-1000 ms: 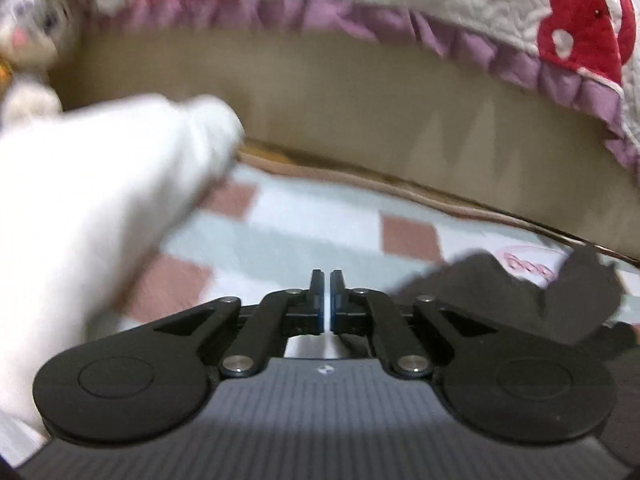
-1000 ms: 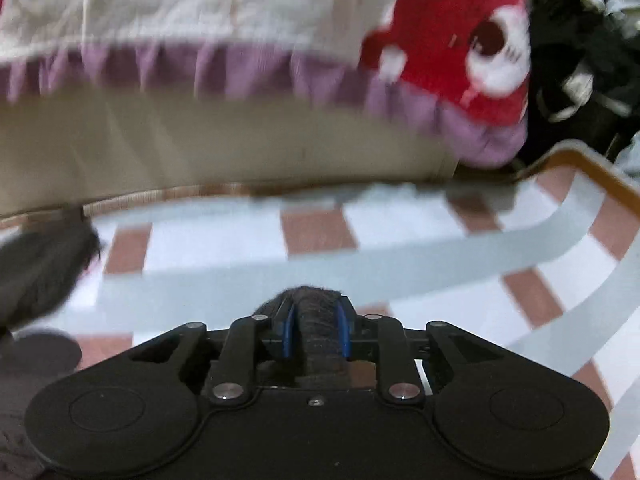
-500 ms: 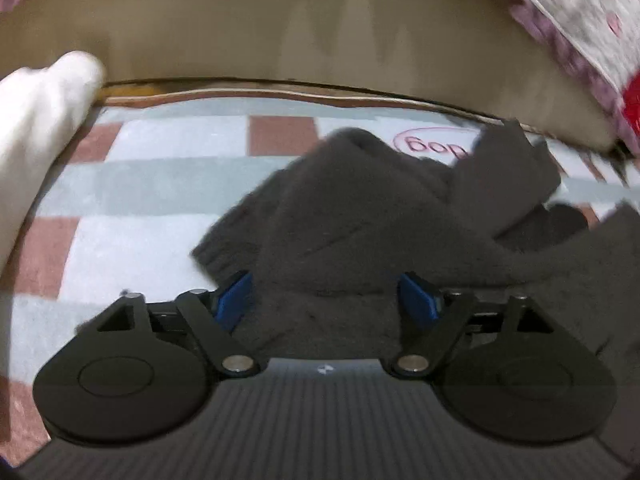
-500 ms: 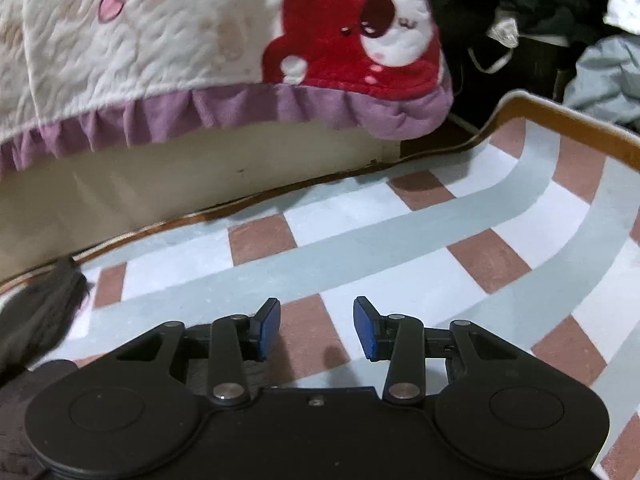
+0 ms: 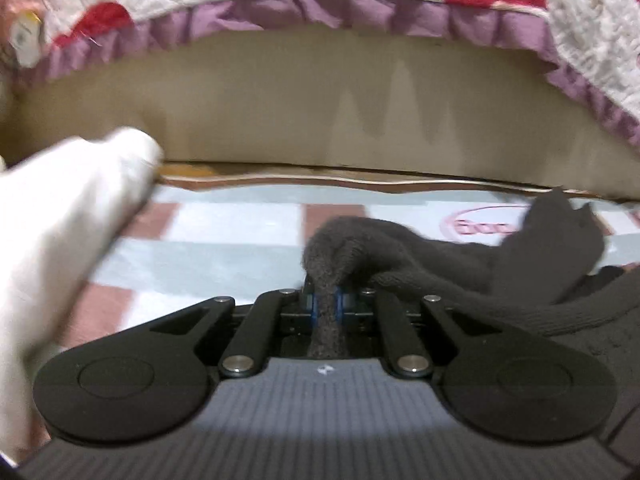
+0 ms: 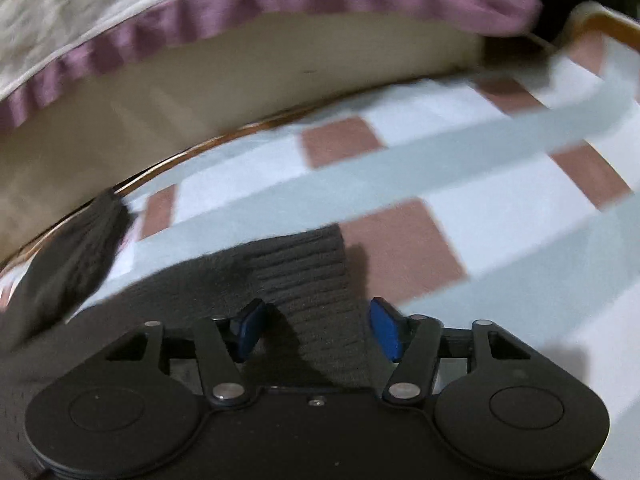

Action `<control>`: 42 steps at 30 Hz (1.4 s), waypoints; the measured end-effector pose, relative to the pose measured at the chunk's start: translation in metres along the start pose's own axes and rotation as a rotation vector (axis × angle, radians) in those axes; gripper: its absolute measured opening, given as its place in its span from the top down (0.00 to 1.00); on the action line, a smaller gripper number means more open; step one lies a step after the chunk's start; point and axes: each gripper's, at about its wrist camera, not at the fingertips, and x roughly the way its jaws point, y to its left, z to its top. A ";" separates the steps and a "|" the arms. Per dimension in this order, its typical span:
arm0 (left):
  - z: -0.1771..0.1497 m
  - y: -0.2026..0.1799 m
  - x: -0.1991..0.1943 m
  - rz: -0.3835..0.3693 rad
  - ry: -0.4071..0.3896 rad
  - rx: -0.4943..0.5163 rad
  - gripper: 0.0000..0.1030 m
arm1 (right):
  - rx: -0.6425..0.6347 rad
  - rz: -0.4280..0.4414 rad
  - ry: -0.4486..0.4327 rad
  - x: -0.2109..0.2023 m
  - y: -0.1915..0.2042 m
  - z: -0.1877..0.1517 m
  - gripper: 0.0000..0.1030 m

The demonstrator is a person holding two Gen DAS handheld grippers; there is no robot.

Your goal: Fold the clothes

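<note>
Currently the left gripper (image 5: 326,304) pinches a fold of dark knit garment (image 5: 460,276); the right gripper (image 6: 314,330) straddles its ribbed hem (image 6: 308,276), jaws apart, on the checked rug (image 6: 460,160). Closing on it likely comes next.

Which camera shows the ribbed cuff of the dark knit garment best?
The right wrist view: the ribbed cuff lies sharp between the open right claw. The left wrist view shows only bunched knit pinched in the left claw.

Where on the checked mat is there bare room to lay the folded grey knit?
Free: the checked mat right of the ribbed cuff, up to the bed base. Crowded: the left, where the grey knit sprawls and a white cloth hangs.
</note>
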 end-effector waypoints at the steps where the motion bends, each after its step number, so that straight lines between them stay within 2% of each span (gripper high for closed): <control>1: -0.003 -0.001 0.003 0.015 0.008 0.012 0.93 | -0.035 0.004 -0.012 0.001 0.007 0.002 0.84; 3: -0.009 -0.003 0.010 0.045 0.024 0.037 0.93 | -0.073 -0.015 -0.084 -0.006 0.021 0.010 0.91; 4: -0.012 -0.006 0.011 0.060 0.031 0.066 0.93 | -0.076 -0.032 -0.117 -0.011 0.025 0.015 0.92; 6: -0.014 -0.015 0.012 0.075 0.043 0.126 0.92 | -0.046 -0.067 -0.117 -0.018 0.024 0.021 0.89; 8: -0.008 -0.012 0.010 0.041 0.062 0.054 0.89 | -0.006 -0.089 -0.093 -0.038 0.011 0.004 0.78; 9: -0.004 -0.007 0.007 0.019 0.070 0.004 0.82 | 0.015 -0.101 -0.081 -0.048 0.005 -0.005 0.76; 10: -0.002 -0.001 0.002 -0.002 0.075 -0.046 0.80 | 0.035 -0.112 -0.069 -0.058 -0.002 -0.014 0.67; 13: 0.003 0.004 -0.010 -0.003 0.059 -0.062 0.78 | 0.096 -0.146 -0.034 -0.088 -0.021 -0.040 0.63; 14: 0.004 0.005 -0.014 0.004 0.053 -0.060 0.77 | 0.117 -0.157 -0.022 -0.098 -0.028 -0.049 0.61; 16: 0.004 0.008 -0.022 0.027 0.044 -0.063 0.74 | 0.155 -0.137 0.008 -0.118 -0.035 -0.080 0.46; 20: 0.008 0.024 -0.044 0.108 0.033 -0.095 0.71 | 0.318 -0.158 0.078 -0.135 -0.058 -0.134 0.44; 22: 0.007 0.038 -0.059 0.148 0.021 -0.108 0.66 | 0.399 -0.168 0.114 -0.144 -0.069 -0.161 0.43; 23: 0.005 0.046 -0.067 0.155 0.028 -0.126 0.60 | 0.425 -0.172 0.122 -0.147 -0.072 -0.172 0.42; 25: -0.004 0.066 -0.080 0.170 0.058 -0.189 0.59 | 0.399 -0.171 0.106 -0.148 -0.065 -0.176 0.35; 26: -0.010 0.076 -0.086 0.183 0.076 -0.224 0.58 | 0.348 -0.173 0.112 -0.145 -0.058 -0.174 0.38; 27: -0.018 0.085 -0.092 0.198 0.097 -0.256 0.58 | 0.281 -0.167 0.116 -0.142 -0.048 -0.172 0.77; 28: -0.025 0.092 -0.097 0.209 0.113 -0.278 0.58 | 0.183 -0.158 0.105 -0.141 -0.035 -0.170 0.87; 30: -0.037 0.105 -0.109 0.231 0.133 -0.313 0.58 | 0.019 -0.212 0.030 -0.150 -0.011 -0.167 0.89; 32: -0.050 0.113 -0.123 0.253 0.148 -0.350 0.58 | -0.035 -0.277 -0.042 -0.171 -0.002 -0.165 0.90; 34: -0.064 0.119 -0.137 0.252 0.153 -0.389 0.54 | -0.057 -0.348 -0.078 -0.189 -0.004 -0.167 0.91; 37: -0.078 0.119 -0.144 0.214 0.178 -0.417 0.54 | -0.057 -0.400 -0.032 -0.192 -0.015 -0.177 0.92; 39: -0.080 0.116 -0.139 0.198 0.196 -0.392 0.53 | -0.039 -0.424 0.010 -0.179 -0.021 -0.184 0.92; 42: -0.080 0.107 -0.128 0.216 0.222 -0.341 0.48 | -0.087 -0.479 0.075 -0.161 -0.009 -0.194 0.88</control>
